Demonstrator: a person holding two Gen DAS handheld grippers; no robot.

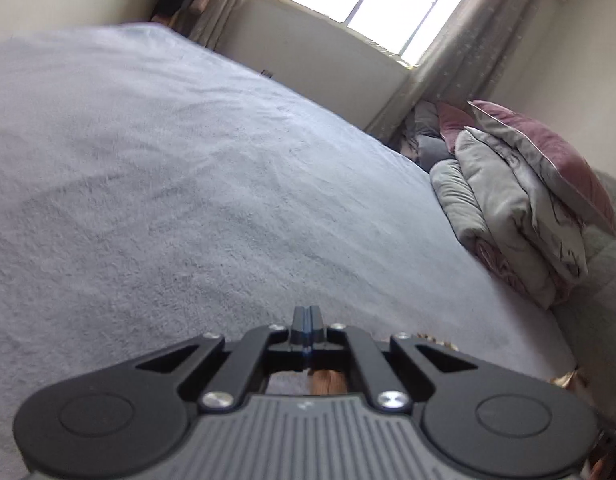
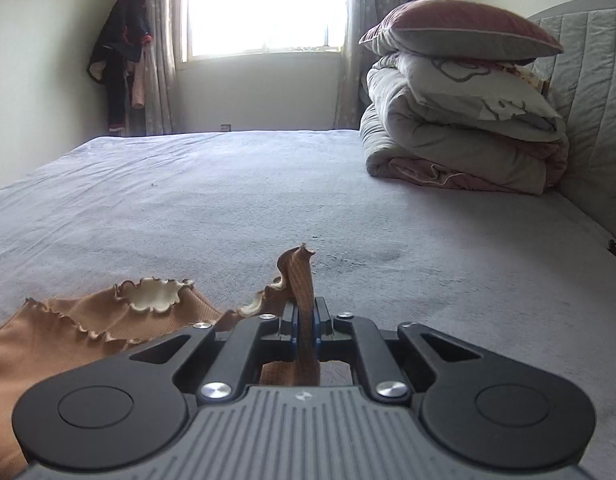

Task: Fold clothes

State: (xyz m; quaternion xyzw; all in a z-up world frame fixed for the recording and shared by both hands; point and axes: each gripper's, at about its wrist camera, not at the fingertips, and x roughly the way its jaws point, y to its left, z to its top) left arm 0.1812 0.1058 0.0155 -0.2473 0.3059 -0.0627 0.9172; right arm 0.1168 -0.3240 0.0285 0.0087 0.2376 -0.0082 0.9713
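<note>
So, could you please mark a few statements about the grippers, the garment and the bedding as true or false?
1. The right gripper is shut on the tan garment. True.
2. The tan garment is folded into a neat square. False: it lies spread and rumpled on the bed, its frilled edge showing.
3. A pillow tops the stack of folded quilts. True.
4. The left gripper is wide open. False: its fingers are together; a bit of tan cloth shows beneath them, though a grip cannot be confirmed.
5. The quilts sit at the middle of the bed. False: they sit by the headboard.
</note>
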